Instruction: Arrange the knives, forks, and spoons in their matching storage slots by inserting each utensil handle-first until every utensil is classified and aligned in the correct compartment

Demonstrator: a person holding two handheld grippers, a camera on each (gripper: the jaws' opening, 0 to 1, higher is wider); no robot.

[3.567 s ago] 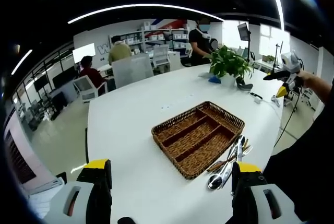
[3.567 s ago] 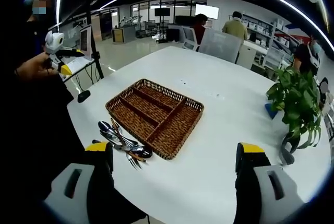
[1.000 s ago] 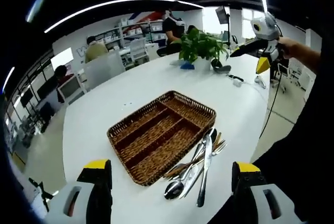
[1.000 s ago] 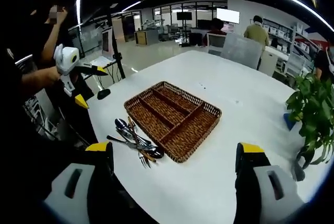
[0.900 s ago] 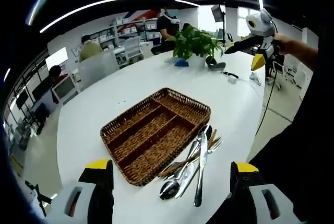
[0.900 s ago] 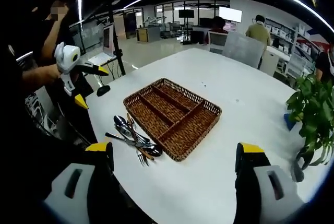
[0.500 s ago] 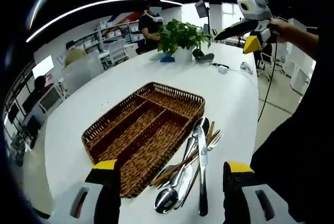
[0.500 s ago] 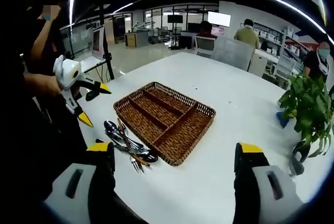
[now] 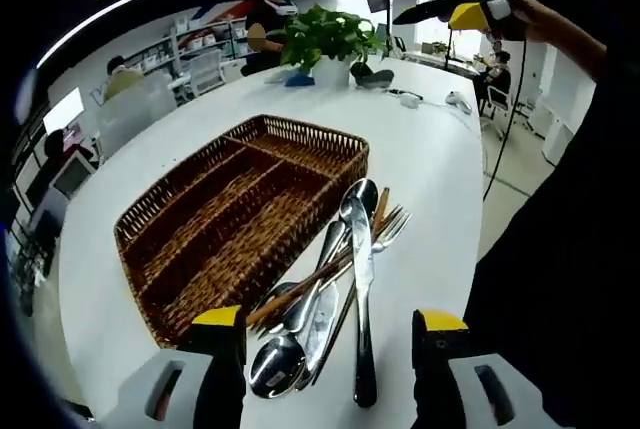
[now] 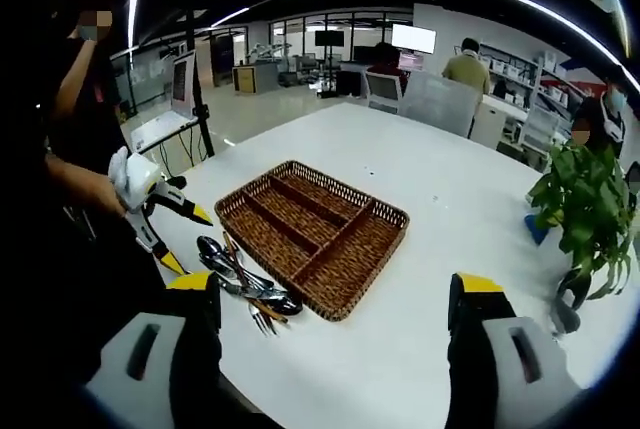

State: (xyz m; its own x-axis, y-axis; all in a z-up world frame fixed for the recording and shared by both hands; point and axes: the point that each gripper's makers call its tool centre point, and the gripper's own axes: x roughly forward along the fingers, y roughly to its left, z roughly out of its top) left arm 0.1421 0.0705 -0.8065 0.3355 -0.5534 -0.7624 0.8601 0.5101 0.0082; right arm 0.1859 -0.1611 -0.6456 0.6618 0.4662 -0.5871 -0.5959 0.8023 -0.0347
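A brown wicker tray (image 9: 300,131) with several long compartments lies on the white table (image 9: 430,169). Just beside its near side is a loose pile of spoons, forks and knives (image 9: 345,269), some with wooden handles. My left gripper (image 9: 330,349) hovers open right over that pile, holding nothing. The right gripper view shows the tray (image 10: 395,217), the pile (image 10: 245,287) at its left, and the left gripper (image 10: 187,241) open beside the pile. My right gripper (image 10: 335,309) is open and empty, well back from the tray; it appears raised at the upper right (image 9: 432,19).
A potted green plant (image 9: 325,39) (image 10: 575,209) stands on the table beyond the tray. The table edge runs close by the pile, next to the person's dark clothing. Small items lie near the plant. People, desks and shelves are in the room behind.
The left gripper has come down and closer to the utensil pile, which now looks larger between its jaws. The right gripper has stayed raised and open.
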